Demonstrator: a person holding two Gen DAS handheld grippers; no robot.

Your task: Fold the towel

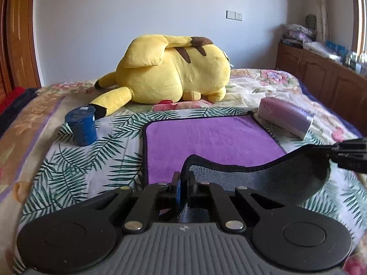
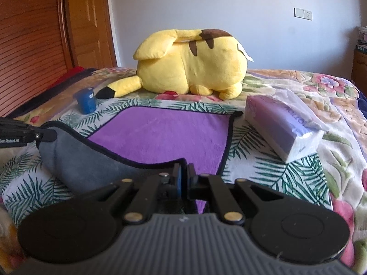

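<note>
A towel, purple on top and grey underneath with a black hem, lies on the leaf-print cloth (image 1: 206, 137) (image 2: 160, 135). Its near edge is lifted and curls over, grey side showing (image 1: 263, 178) (image 2: 91, 160). My left gripper (image 1: 183, 178) is shut on the near left corner of the towel. My right gripper (image 2: 183, 171) is shut on the near right corner. In the left wrist view the right gripper (image 1: 330, 153) shows at the right edge; in the right wrist view the left gripper (image 2: 48, 135) shows at the left edge, both holding the hem above the bed.
A yellow plush toy (image 1: 174, 71) (image 2: 192, 66) lies behind the towel. A blue cup (image 1: 82, 126) (image 2: 86, 102) stands at the far left. A purple tissue pack (image 1: 286, 116) (image 2: 284, 126) lies at the far right. A wooden cabinet (image 1: 321, 73) stands beside the bed.
</note>
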